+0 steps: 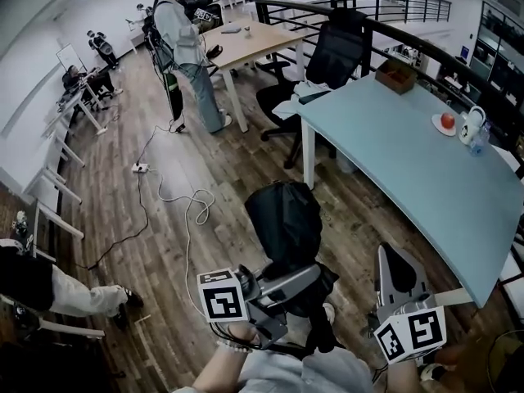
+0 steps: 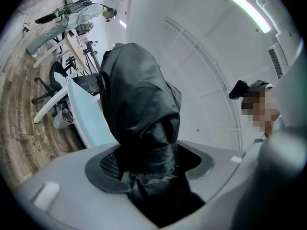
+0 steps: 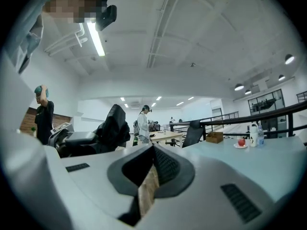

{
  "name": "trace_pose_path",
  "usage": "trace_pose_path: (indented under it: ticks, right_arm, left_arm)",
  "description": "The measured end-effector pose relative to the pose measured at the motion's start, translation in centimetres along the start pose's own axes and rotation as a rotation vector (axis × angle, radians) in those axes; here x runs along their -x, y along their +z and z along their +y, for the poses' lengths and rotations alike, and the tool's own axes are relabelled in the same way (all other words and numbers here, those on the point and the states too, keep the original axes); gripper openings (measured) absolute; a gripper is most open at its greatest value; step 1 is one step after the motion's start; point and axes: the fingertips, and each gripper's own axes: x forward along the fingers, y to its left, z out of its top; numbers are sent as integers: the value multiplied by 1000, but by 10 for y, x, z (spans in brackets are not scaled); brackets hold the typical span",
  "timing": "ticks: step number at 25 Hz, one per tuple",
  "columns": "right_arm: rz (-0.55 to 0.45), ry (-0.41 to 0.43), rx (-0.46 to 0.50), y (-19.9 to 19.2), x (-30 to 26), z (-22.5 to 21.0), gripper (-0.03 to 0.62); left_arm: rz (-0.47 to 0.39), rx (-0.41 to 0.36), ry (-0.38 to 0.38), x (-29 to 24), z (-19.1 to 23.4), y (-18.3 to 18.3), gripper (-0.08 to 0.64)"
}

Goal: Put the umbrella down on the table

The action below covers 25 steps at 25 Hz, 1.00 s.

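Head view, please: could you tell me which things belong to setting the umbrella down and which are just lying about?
Belong to the job:
- black umbrella, clamped in the left gripper
- pale table, where it is to go

Just lying about:
- apple
- brown box
- black office chair
- white cable on the floor
- right gripper, shut and empty

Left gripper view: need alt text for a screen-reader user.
A black folded umbrella fills the middle, clamped in the left gripper. Behind it at left are a pale blue table, an office chair, a wood floor and a standing person. A strip light runs at upper right.
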Motion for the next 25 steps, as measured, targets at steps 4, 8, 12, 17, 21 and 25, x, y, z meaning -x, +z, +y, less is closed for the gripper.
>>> trace_pose_path:
  ticks: [4,8,12,17,21,25]
  right_arm:
    - [5,29,1,3,-26,-27,0]
    - [-5,57,1,7,-51,-52,0]
    - [-6,92,14,14,-73,-75,0]
    - [-18,117,18,19,-91,-96,0]
    - [-18,129,12,22,-98,-106,0]
    - [-16,147,8,18,-105,-107,0]
  left_arm:
    - [-29,-8,12,-25,14,19,290]
    - [-68,-7,7,-48,26,34,290]
    - [-95,-11,12,-73,36,49,290]
    - [-123,-25,21,-94,45,63,290]
    - [-137,-23,29,-101,47,69,290]
    - [-150,-22,43,-100,53,72,290]
